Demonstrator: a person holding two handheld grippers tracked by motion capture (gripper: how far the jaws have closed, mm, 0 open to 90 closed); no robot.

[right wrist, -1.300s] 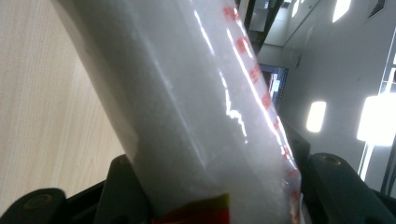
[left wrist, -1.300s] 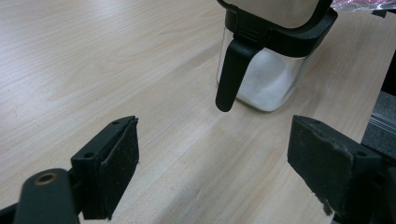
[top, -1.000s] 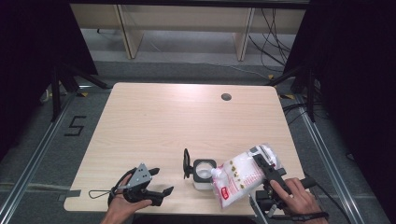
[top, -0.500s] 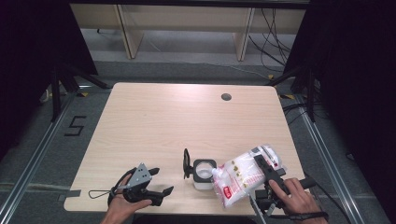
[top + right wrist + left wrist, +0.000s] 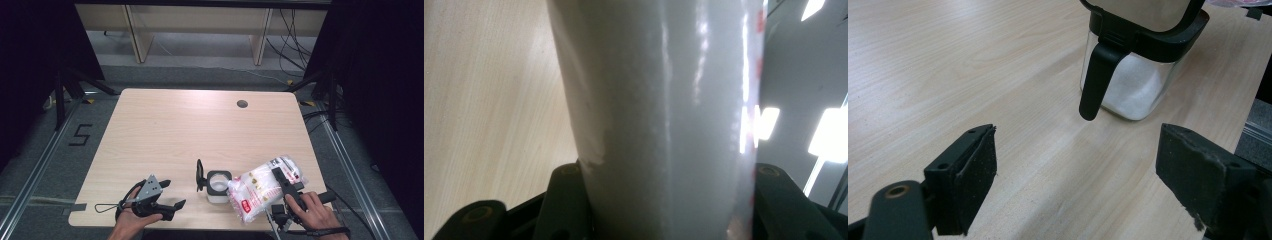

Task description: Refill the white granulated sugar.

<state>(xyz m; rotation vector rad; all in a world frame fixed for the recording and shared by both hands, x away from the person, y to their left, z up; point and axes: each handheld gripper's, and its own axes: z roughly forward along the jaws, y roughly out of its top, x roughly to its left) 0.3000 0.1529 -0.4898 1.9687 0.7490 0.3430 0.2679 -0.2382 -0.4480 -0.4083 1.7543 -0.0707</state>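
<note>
High view: the right tool (image 5: pixel 283 184) is clamped on a bag (image 5: pixel 262 187) of white grains, tilted with its low end just over the open jar (image 5: pixel 218 184) near the front edge of the bench (image 5: pixel 175 130). Its jaws have just been closing further, with the bag between them. The jar's lid (image 5: pixel 200 175) stands flipped up on the jar's left. The left tool (image 5: pixel 167 200) rests on the bench well to the left of the jar, jaws apart, holding nothing. The risk I see here is a spill: nothing steadies the jar, so a nudge from the bag could shove or tip it, and it sits close to the bench edge.

Left gripper view: the tool's pads (image 5: pixel 975 185) stand wide apart over bare bench, and the jar (image 5: pixel 1135 75) lies ahead, already partly filled with white grains, its black lid tab (image 5: pixel 1098 80) hanging down the side. With this tool idle, the jar has no brace if the pour lands off-centre.

Right gripper view: the bag (image 5: pixel 659 110) sits squeezed between the jaws; the plastic looks smooth and glossy, though this close I cannot tell how firm the hold is. A tighter squeeze may push grains out in a surge, and slick film could slip downward.
</note>
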